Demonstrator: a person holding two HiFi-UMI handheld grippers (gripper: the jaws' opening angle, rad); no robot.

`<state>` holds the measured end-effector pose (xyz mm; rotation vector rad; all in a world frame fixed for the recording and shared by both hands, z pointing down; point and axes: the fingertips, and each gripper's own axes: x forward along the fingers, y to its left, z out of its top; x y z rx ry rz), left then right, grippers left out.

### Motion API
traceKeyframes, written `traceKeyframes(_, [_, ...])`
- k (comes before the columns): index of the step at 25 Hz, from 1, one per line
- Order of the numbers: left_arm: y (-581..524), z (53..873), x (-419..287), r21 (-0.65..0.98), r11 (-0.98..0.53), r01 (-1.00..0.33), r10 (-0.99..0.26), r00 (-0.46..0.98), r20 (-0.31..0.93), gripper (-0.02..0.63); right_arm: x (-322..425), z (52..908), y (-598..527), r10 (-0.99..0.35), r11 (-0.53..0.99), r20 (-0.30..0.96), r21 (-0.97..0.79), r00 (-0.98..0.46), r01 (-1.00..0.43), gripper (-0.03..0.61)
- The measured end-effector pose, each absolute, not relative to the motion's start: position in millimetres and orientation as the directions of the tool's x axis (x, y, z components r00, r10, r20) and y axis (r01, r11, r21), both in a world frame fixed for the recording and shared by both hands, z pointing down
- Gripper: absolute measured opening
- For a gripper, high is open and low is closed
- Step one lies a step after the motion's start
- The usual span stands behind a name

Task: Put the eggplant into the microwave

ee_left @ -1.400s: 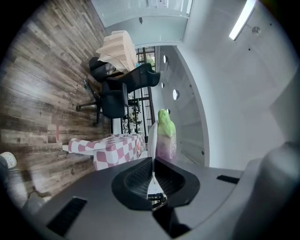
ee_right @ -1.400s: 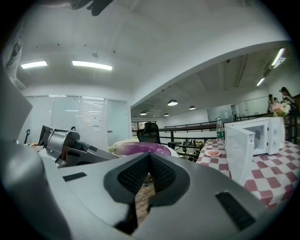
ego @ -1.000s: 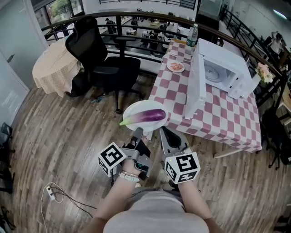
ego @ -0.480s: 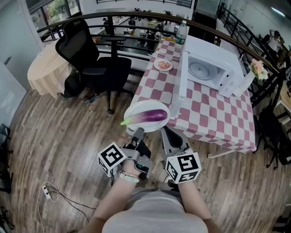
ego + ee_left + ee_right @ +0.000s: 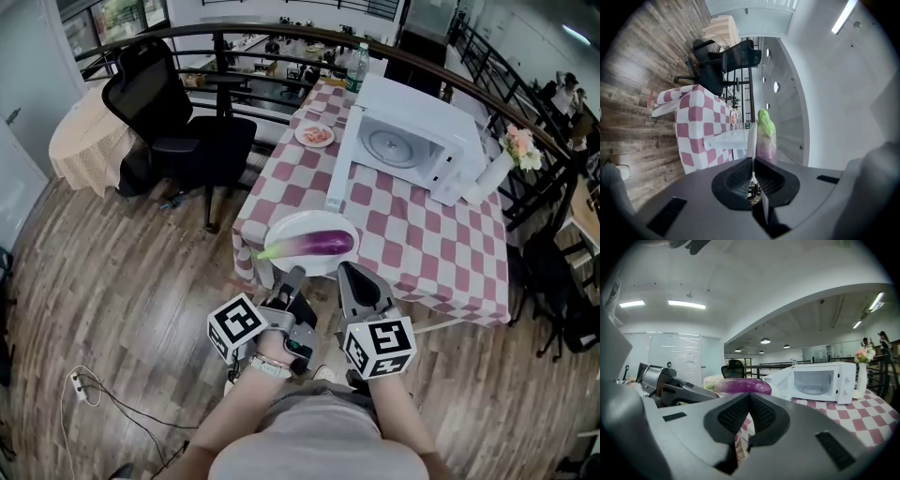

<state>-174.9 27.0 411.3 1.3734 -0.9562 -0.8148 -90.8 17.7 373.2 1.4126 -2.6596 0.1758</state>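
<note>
A purple eggplant (image 5: 314, 246) with a green stem lies on a white plate (image 5: 281, 230), carried level at the near corner of the checked table (image 5: 412, 244). My left gripper (image 5: 294, 277) is shut on the plate's near rim, and my right gripper (image 5: 346, 273) is shut on the rim beside it. The left gripper view has the plate's edge (image 5: 752, 138) running out from between the pads, with the eggplant (image 5: 765, 133) behind. From the right gripper view, the eggplant (image 5: 743, 386) lies just past the closed pads. The white microwave (image 5: 417, 141) stands on the table with its door (image 5: 342, 173) swung open.
A black office chair (image 5: 178, 117) and a round table with a beige cloth (image 5: 84, 141) stand to the left. On the checked table are a small plate of food (image 5: 314, 136), a bottle (image 5: 356, 58) and a vase of flowers (image 5: 514, 150). A railing runs behind.
Both grippers have carried the plate with the eggplant toward the checked table. The table and the open microwave now lie closer, and the plate reaches the table's near corner.
</note>
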Motion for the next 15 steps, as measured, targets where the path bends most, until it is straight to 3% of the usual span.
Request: traceKeyframes(15, [20.5,415.9,-59.7,0.994,0.072,-0.084,-0.881,0.463,0.103,0.017,20.7,377.9,13.4,-0.836,0.522,0.143,-0.093,-0.53,-0.848,0.026])
